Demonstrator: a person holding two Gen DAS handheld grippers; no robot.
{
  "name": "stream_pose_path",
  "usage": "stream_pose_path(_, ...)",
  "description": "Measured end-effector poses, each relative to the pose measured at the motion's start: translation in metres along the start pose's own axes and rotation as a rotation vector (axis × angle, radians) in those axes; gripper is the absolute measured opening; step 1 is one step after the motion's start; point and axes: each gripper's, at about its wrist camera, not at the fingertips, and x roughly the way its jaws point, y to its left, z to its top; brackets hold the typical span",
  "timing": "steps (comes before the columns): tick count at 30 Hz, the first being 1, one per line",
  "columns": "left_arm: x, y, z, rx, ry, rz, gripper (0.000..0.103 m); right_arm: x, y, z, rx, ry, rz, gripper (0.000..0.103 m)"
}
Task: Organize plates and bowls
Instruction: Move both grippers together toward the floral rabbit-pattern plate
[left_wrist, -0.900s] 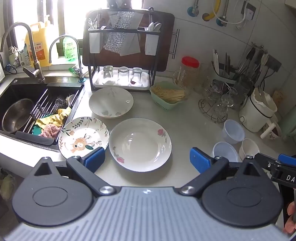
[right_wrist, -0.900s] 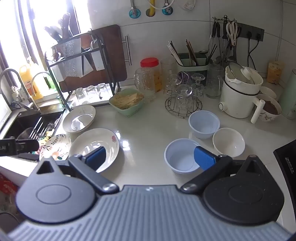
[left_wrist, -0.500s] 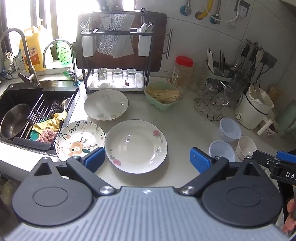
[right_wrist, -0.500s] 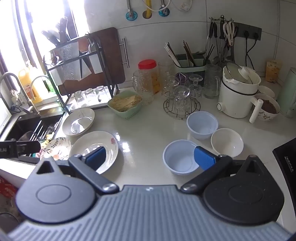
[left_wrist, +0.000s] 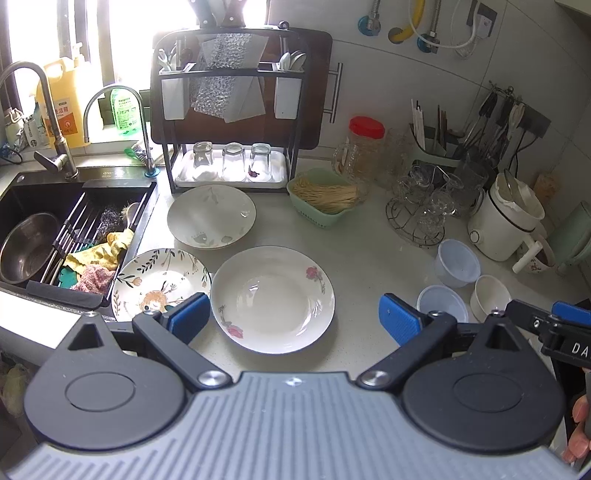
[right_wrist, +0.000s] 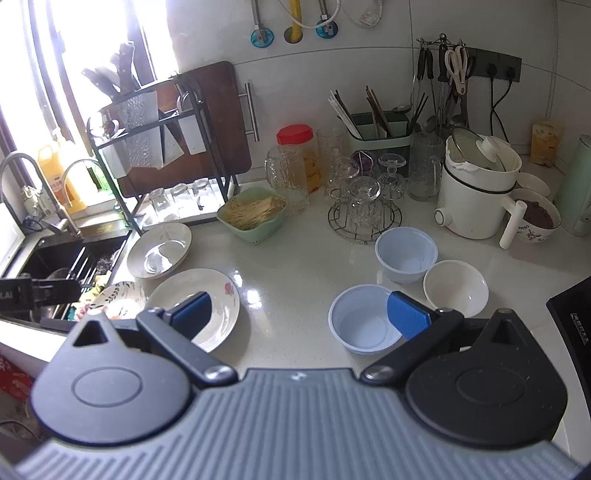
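Observation:
Three plates lie on the white counter: a rose-print plate (left_wrist: 273, 299) in front, a patterned floral plate (left_wrist: 155, 280) by the sink, a pale deep plate (left_wrist: 210, 216) behind. Three bowls stand at the right: a shallow blue bowl (right_wrist: 360, 319), a taller blue bowl (right_wrist: 406, 253), a white bowl (right_wrist: 456, 288). My left gripper (left_wrist: 291, 319) is open and empty, hovering above the rose-print plate. My right gripper (right_wrist: 299, 317) is open and empty, above the counter between the rose-print plate (right_wrist: 207, 302) and the shallow blue bowl.
A sink (left_wrist: 44, 229) with a steel bowl and cloths is at the left. A black dish rack (left_wrist: 229, 122) with glasses stands at the back. A green basket (left_wrist: 321, 199), a glass stand (left_wrist: 421, 214) and a white cooker (left_wrist: 506, 218) line the wall.
Both grippers have drifted slightly, so the scene shifts a little in each view. Nothing on the counter has moved. Both stay open.

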Motion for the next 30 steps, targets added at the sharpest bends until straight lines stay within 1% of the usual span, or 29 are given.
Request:
stream_pose_path(9,0.003,0.0,0.003,0.007,0.001,-0.009,0.1,-0.001,0.001,-0.004,0.008,0.002,-0.004,0.103)
stream_pose_path(13,0.001,-0.002,0.003,0.032,-0.017,0.0,0.1,-0.001,-0.001,-0.005,0.015,-0.007,-0.008,0.103)
stream_pose_path(18,0.003,-0.003,0.0,0.043,-0.017,-0.007,0.1,-0.004,-0.001,-0.006,0.024,-0.029,-0.003,0.103)
stream_pose_path(20,0.003,-0.004,0.001,0.062,-0.028,0.007,0.1,-0.004,-0.002,-0.007,0.027,-0.032,-0.008,0.103)
stream_pose_path(22,0.0,-0.003,0.003,0.088,-0.056,0.039,0.1,-0.003,-0.003,-0.008,0.034,-0.03,-0.011,0.103)
stream_pose_path(26,-0.003,0.006,0.01,0.055,-0.071,0.034,0.1,-0.002,-0.005,-0.01,0.055,-0.02,-0.005,0.103)
stream_pose_path(28,-0.003,0.007,0.011,0.055,-0.072,0.043,0.1,-0.002,-0.005,-0.012,0.056,-0.019,-0.015,0.103)
stream_pose_path(30,-0.001,0.008,0.011,0.048,-0.065,0.036,0.1,-0.002,-0.006,-0.012,0.059,-0.017,-0.023,0.103)
